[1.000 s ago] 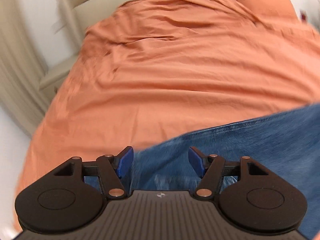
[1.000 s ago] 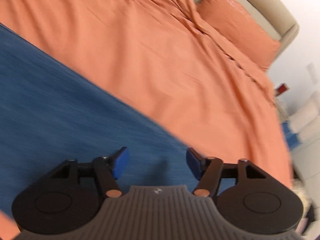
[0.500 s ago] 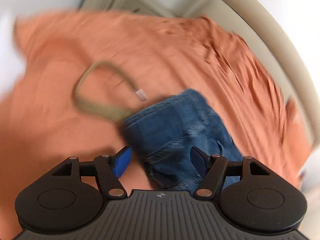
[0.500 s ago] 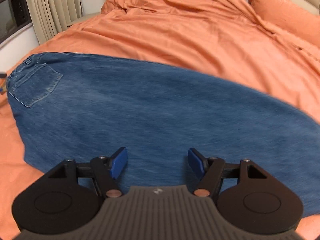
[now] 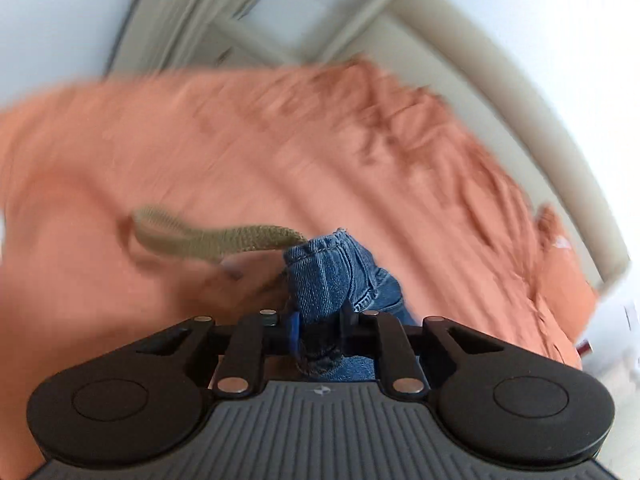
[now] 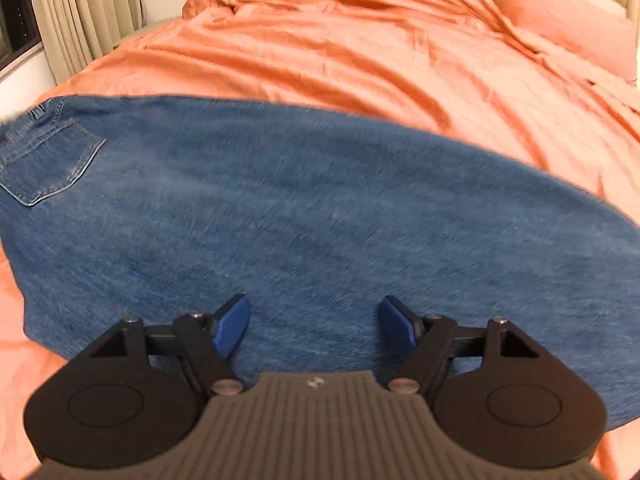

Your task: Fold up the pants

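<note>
Denim pants [image 5: 332, 276] between left hand-held gripper's [image 5: 320, 322] pads.

No readable text, labels, brands or numbers in either view.

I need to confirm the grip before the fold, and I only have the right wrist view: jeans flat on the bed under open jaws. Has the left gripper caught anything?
Observer: Yes. The left gripper has just closed on a bunched edge of the jeans.
Operator: Anything hanging near it?
Observer: A tan woven belt trails from the denim over the orange bedding.
Operator: Is that picture sharp?
Observer: No, the bedding and headboard are smeared.
</note>
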{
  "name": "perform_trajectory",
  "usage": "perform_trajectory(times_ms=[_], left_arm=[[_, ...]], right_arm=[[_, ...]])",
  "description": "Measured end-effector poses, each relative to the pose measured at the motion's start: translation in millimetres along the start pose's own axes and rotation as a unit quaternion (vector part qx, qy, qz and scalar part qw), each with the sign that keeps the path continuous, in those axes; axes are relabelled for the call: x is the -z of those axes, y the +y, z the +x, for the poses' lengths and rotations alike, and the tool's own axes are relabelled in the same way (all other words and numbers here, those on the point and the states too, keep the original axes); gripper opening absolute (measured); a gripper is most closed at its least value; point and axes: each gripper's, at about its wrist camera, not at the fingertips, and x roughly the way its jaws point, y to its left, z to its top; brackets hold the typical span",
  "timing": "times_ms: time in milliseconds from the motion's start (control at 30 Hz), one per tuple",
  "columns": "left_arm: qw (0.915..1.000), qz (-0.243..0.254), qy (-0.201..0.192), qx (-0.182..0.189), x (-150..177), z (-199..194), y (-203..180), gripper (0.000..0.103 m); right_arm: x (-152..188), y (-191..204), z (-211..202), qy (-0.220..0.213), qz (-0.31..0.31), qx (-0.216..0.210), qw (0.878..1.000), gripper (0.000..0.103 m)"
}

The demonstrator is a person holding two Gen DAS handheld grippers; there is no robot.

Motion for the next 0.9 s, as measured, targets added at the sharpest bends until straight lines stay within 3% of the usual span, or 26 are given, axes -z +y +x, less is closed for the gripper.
perform_trajectory(times_ms=[100, 267, 367, 433, 600, 767, 900], left_arm=[[0.9971, 0.065, 0.002, -0.039, -3.4, 1.7, -17.5, 0.018], [0.9883, 0.075, 0.058, -0.119, 9.9, 64.7, 0.6, 0.018], [0.9865, 0.056, 0.076, -0.133, 18.3, 80.0, 18.1, 0.019], [0.9860, 0.055, 0.078, -0.136, 20.6, 80.1, 25.8, 0.026], [0.9717, 0.142, 0.068, -0.176, 24.6, 59.7, -0.4, 0.053], [0.9628, 0.192, 0.019, -0.189, 30.4, 29.1, -37.3, 0.064], [0.9747, 0.182, 0.047, -0.121, 40.2, 22.0, -67.6, 0.064]], right_arm=[[-0.6, -8.8, -6.1, -0.009, 0.008, 0.017, 1.000, 0.067], [6.1, -30.9, 0.6, 0.007, 0.037, 0.038, 0.999, 0.067], [9.6, -37.4, 2.9, 0.009, 0.031, 0.041, 0.999, 0.068], [10.6, -42.3, 5.6, 0.012, 0.030, 0.040, 0.999, 0.069], [10.7, -47.4, 11.3, 0.013, 0.038, 0.036, 0.999, 0.072], [13.0, -60.1, -13.9, -0.023, 0.079, 0.026, 0.996, 0.071], [24.6, -103.0, -50.8, -0.060, 0.145, 0.041, 0.987, 0.067]])
